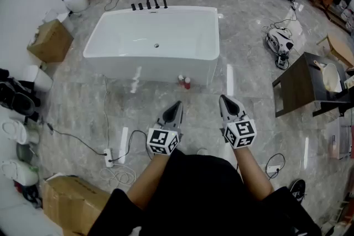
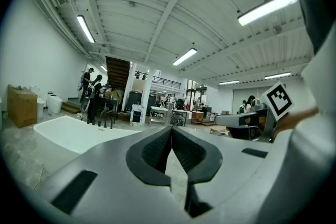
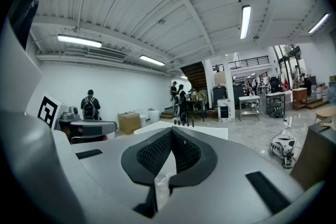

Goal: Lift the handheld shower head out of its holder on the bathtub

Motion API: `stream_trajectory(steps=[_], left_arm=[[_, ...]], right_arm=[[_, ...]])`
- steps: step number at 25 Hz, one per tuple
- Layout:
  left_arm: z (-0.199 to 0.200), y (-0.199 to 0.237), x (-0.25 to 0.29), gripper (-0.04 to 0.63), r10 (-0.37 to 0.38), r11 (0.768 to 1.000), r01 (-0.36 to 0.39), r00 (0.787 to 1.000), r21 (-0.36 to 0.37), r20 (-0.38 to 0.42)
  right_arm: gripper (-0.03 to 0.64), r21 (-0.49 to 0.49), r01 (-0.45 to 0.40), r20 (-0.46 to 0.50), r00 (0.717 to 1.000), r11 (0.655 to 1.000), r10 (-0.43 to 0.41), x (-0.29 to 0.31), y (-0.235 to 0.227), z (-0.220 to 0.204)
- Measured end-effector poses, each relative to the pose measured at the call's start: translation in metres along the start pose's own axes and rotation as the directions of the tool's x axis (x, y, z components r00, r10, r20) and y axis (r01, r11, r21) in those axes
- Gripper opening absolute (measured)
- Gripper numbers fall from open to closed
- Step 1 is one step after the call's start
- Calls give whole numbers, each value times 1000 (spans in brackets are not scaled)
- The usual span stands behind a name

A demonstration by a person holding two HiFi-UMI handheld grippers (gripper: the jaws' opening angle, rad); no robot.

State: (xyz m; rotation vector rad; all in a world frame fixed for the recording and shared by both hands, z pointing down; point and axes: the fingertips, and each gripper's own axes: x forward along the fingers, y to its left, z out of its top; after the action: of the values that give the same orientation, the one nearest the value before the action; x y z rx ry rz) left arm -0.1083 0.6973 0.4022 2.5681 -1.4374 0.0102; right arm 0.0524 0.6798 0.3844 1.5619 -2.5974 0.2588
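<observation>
Both tongs clenched, empty: left gripper [image 1: 175, 108], right gripper [image 1: 225, 101]; bathtub [image 1: 110, 25] well apart; shower head prob. among far-rim black fittings [image 1: 152, 3]; likely rigid, slick, hose-tethered; grip mid-handle.

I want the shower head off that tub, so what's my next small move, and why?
Probably walk round toward the far rim of the bathtub: the black fittings stand there, while the left gripper and right gripper are shut, empty and well short of its near side. Which fitting is the shower head is too small to tell.
</observation>
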Motion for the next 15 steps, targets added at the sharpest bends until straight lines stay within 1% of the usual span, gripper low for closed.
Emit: stream_trajectory(steps=[4,7,10,15], left_arm=[[1,-1,6,3,9,1000,-9,1000,10,18],[10,-3,7,3,-5,1000,3,999,30,43],[13,-4,9,3,-15,999,13,999,40,44],[11,-2,13,3,-7,999,5,999,37,39]], right_arm=[[-3,14,8,-8,1000,1000,-8,-3,-13,-9],[-3,10,33,-10,999,999,-33,-6,-27,-9],[-2,18,42,-8,999,999,-41,-5,-38,-9],[-2,11,17,-8,1000,1000,-17,-2,-35,-12]])
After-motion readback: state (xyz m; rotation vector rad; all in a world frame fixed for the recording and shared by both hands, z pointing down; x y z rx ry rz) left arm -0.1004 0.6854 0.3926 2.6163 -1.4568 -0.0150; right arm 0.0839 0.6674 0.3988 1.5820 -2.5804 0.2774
